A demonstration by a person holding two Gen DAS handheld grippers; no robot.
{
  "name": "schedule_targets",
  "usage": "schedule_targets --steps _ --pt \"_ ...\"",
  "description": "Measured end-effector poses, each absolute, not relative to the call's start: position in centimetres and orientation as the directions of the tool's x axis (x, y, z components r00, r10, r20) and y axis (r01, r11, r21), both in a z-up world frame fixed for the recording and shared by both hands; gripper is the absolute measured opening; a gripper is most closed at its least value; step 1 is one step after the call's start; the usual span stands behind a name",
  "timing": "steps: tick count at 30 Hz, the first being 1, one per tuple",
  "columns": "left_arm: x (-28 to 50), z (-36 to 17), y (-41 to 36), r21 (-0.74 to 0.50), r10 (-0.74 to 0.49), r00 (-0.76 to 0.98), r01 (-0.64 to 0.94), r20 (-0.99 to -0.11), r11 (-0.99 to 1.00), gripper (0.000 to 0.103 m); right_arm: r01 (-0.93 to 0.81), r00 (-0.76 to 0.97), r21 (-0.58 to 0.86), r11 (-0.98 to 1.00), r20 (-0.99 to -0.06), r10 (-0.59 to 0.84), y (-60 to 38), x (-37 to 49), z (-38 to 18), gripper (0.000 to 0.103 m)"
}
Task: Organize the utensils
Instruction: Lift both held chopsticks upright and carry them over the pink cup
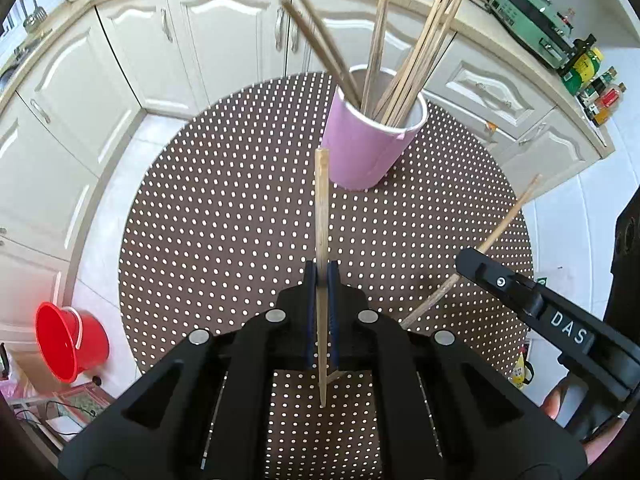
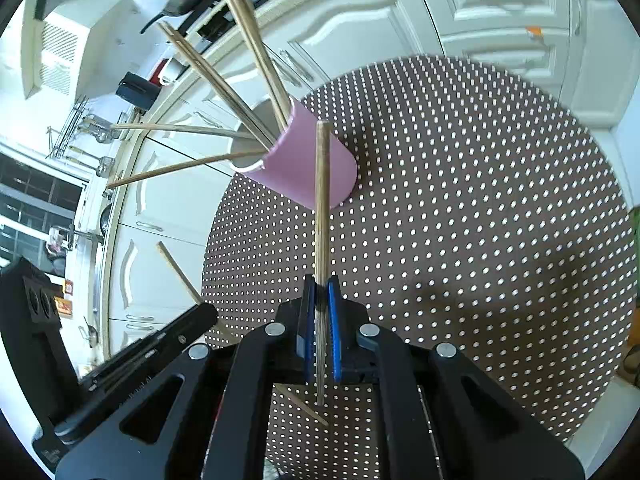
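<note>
One chopstick (image 1: 321, 216) is clamped between the jaws of the left gripper (image 1: 321, 280), and a second chopstick (image 2: 322, 200) is clamped likewise in the right gripper (image 2: 321, 292); each stick runs straight forward along its jaws. The pink cup (image 1: 372, 140), already holding a fan of chopsticks, stands upright on the dotted worktop (image 1: 240, 220) ahead of both grippers, well apart from either stick's tip. The left stick is judged to lie nearer the rim, just left of the cup, so tilting over the opening is what the coming move turns on.

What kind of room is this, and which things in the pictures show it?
Most likely a home kitchen: cream cabinet doors under a countertop, sauce bottles on it, and a pink cup of chopsticks on the dotted table.
</note>
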State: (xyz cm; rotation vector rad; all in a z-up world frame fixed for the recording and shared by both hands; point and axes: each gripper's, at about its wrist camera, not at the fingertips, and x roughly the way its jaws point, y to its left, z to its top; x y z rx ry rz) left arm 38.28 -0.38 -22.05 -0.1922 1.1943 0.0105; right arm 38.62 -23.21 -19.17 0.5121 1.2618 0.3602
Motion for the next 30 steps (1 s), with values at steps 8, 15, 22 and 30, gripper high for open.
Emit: schedule_targets --steps 8,15,22,30 --pt "37.2 -19.4 -0.6 -0.131 -0.080 0.427 -0.091 -0.901 0.987 0.006 0.004 0.350 0.560 0.829 -0.777 0.523 -24.7 37.3 -16.9 0.005" --pt "37.3 -18.2 -1.0 -0.081 -0.027 0.463 -0.097 -0.886 0.992 0.006 -0.003 0.417 0.547 0.837 -0.760 0.499 -25.7 36.8 -15.0 0.005" --pt "37.0 -16.6 -1.1 -0.105 -0.043 0.503 -0.095 -0.863 0.990 0.006 -0.013 0.470 0.524 0.852 -0.749 0.467 -26.6 36.5 -13.7 0.005" --pt "36.2 -12.7 -1.5 -0.115 -0.064 0.585 -0.050 -0.808 0.992 0.006 -0.031 0.558 0.532 0.846 -0.693 0.456 -28.0 36.4 -10.4 0.005"
